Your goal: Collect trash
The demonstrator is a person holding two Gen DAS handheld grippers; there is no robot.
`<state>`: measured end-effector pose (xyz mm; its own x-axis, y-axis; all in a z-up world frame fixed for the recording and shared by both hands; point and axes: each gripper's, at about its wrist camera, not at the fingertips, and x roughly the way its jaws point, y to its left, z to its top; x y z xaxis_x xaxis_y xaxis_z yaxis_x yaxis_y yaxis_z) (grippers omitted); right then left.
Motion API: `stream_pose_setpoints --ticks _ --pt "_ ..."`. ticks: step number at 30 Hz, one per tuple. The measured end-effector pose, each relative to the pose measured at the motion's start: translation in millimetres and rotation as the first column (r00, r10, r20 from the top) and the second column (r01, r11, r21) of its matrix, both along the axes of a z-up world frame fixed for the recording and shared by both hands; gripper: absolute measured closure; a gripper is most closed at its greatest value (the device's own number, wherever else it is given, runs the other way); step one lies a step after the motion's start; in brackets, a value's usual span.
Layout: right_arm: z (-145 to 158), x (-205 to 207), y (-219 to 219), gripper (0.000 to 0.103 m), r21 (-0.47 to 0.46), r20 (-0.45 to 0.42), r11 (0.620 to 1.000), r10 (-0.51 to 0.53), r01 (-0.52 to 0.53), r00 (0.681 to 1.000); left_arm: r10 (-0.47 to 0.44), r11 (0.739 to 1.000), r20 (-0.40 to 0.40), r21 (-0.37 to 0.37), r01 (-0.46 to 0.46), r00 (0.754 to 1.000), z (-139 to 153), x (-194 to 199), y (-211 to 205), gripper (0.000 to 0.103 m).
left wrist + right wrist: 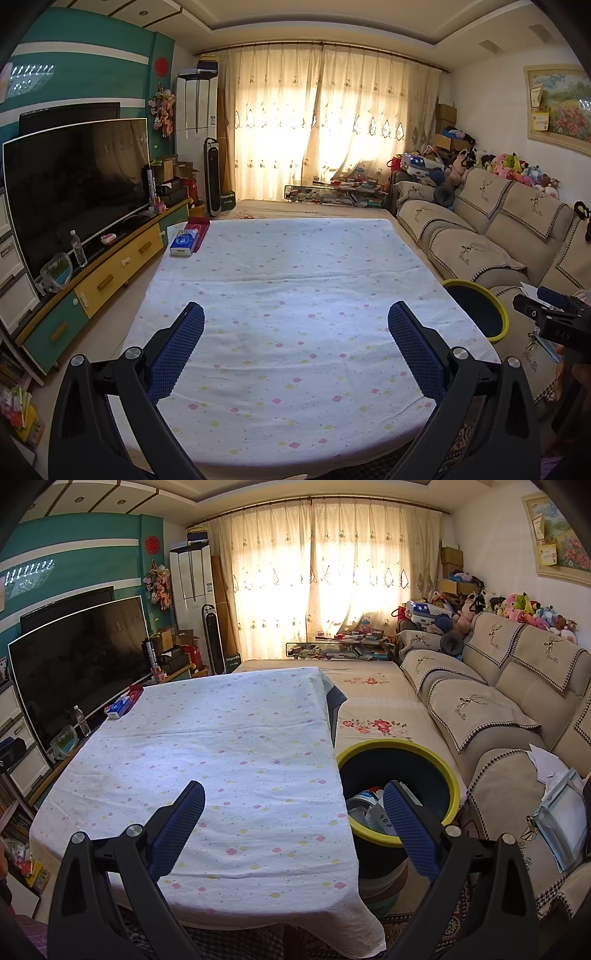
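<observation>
A dark bin with a yellow-green rim [400, 751] stands on the floor between the table and the sofa, with several pieces of trash [365, 805] lying inside. In the left wrist view only part of the bin [476, 308] shows at the table's right edge. My left gripper [295, 345] is open above the near part of the white flowered tablecloth [295, 280], nothing between its fingers. My right gripper [293, 823] is open too, straddling the table's right edge and the bin, empty. The right gripper's body [554, 321] appears at the far right of the left wrist view.
A blue tissue pack [183, 242] and a red box [197, 226] lie at the table's far left corner. A TV [77, 184] on a low cabinet with a water bottle [78, 248] runs along the left. A beige sofa [498, 701] with papers [561, 808] lines the right.
</observation>
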<state>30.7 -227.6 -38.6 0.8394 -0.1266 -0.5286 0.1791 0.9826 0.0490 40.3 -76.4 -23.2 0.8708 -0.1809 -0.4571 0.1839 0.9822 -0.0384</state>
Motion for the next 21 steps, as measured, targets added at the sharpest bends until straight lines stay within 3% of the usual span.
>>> stream_pose_setpoints --ticks 21 --pt "1.2 -0.1 -0.5 0.011 0.001 0.0 1.0 0.0 0.0 1.0 -0.007 1.0 -0.004 0.003 0.007 1.0 -5.3 2.6 -2.8 0.005"
